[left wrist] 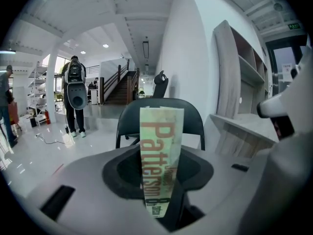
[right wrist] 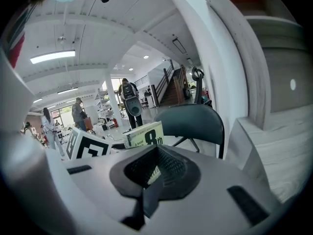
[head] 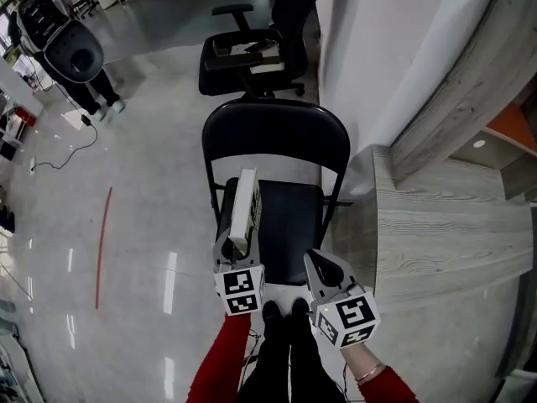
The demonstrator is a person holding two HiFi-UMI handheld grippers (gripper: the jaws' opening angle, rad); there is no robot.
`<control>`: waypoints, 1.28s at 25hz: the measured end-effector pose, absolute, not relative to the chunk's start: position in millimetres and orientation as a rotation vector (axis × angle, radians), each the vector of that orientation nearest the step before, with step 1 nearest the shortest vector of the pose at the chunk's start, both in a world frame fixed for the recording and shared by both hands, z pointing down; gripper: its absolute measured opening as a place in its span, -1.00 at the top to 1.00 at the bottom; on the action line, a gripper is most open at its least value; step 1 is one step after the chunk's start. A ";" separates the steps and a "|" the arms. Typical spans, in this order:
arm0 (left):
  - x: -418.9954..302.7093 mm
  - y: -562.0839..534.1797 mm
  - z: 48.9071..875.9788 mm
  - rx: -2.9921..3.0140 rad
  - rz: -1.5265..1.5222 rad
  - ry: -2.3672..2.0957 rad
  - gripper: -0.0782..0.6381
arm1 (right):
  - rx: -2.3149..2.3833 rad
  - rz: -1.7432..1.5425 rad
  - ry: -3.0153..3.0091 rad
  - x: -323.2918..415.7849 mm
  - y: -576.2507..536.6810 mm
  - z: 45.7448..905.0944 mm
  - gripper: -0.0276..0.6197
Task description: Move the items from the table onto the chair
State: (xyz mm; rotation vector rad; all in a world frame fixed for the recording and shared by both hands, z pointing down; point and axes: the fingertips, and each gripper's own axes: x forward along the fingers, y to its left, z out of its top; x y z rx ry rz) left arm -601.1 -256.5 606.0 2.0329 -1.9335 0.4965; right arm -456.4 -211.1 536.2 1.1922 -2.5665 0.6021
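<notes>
Over black chair (head: 292,218), book (head: 246,204) stands pinched between fingers (head: 221,250) of left gripper (head: 241,238).

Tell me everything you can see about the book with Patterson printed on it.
The book is slim and pale cream-green, with "Patterson" in reddish-brown letters along its spine and a small label at the near end. It is held on edge, spine up, its near end clamped in the left tool. It hangs over the seat of the black chair; whether it touches the seat is unclear.
</notes>
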 end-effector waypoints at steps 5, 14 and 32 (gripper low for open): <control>-598.4 -269.5 644.2 2.016 0.489 -1.933 0.32 | 1.189 0.647 -2.558 -460.6 -219.5 563.1 0.89; -598.2 -273.3 709.4 1.986 0.504 -1.969 0.31 | 1.183 0.686 -2.512 -455.1 -231.0 606.1 0.89; -602.0 -256.2 711.6 1.958 0.640 -1.957 0.10 | 1.166 0.657 -2.515 -458.0 -226.5 594.2 0.89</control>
